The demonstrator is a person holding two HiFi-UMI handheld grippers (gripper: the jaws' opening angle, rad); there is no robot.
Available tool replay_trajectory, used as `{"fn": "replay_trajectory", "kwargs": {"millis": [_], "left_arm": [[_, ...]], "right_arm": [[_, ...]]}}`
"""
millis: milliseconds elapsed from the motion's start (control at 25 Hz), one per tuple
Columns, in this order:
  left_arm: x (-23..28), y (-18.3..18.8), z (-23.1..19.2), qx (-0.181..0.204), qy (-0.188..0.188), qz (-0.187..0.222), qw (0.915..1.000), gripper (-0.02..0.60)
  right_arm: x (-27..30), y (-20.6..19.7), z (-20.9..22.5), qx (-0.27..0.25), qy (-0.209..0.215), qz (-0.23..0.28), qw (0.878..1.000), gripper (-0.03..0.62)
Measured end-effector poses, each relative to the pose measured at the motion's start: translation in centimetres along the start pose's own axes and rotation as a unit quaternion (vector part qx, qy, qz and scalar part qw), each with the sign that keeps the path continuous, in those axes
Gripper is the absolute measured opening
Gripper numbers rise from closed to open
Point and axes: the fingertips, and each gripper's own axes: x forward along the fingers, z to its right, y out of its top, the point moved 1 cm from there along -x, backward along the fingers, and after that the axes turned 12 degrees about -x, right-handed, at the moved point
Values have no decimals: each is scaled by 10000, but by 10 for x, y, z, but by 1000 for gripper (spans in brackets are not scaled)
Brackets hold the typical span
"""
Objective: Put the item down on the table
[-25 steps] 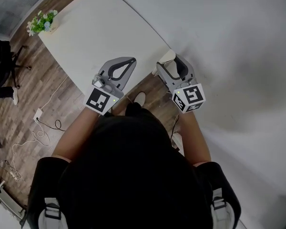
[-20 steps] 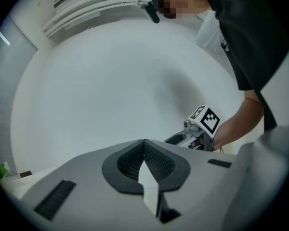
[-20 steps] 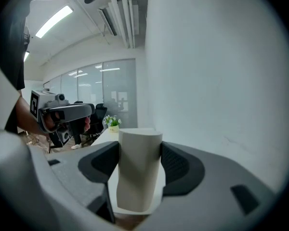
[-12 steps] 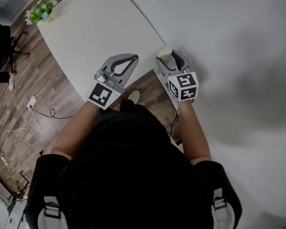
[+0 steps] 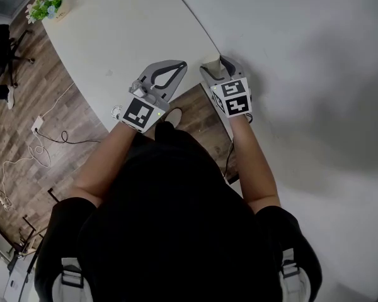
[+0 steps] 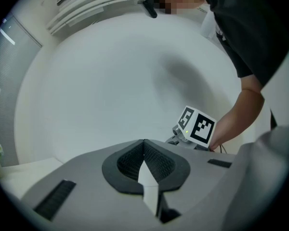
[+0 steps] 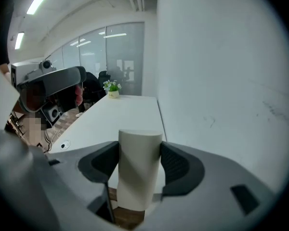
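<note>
right gripper view: right gripper (image 7: 139,163) clamps cream cylinder (image 7: 138,146), white table (image 7: 116,115) beyond; left gripper (image 6: 144,150) jaws pressed together.

A person wears a black short-sleeved top (image 5: 170,219), with pale grey straps and buckles (image 5: 69,275) near both shoulders. The left gripper (image 5: 180,65) and right gripper (image 5: 218,62) are smooth matte grey shells lined with black ribbed pads (image 7: 178,165). Each carries a white cube (image 5: 140,114) printed with black square markers, beside a small green light (image 6: 187,132).
</note>
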Motion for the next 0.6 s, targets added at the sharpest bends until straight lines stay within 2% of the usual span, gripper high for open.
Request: {"fn": "replay_trajectory", "kwargs": {"millis": [360, 600], "left_arm": [[7, -34, -15, -54, 218, -132, 9997, -6], [15, -48, -17, -73, 357, -224, 9991, -8]], "right_arm": [[42, -20, -3, -266, 329, -651, 9970, 275], [54, -34, -1, -697, 413, -1097, 9907, 275]]}}
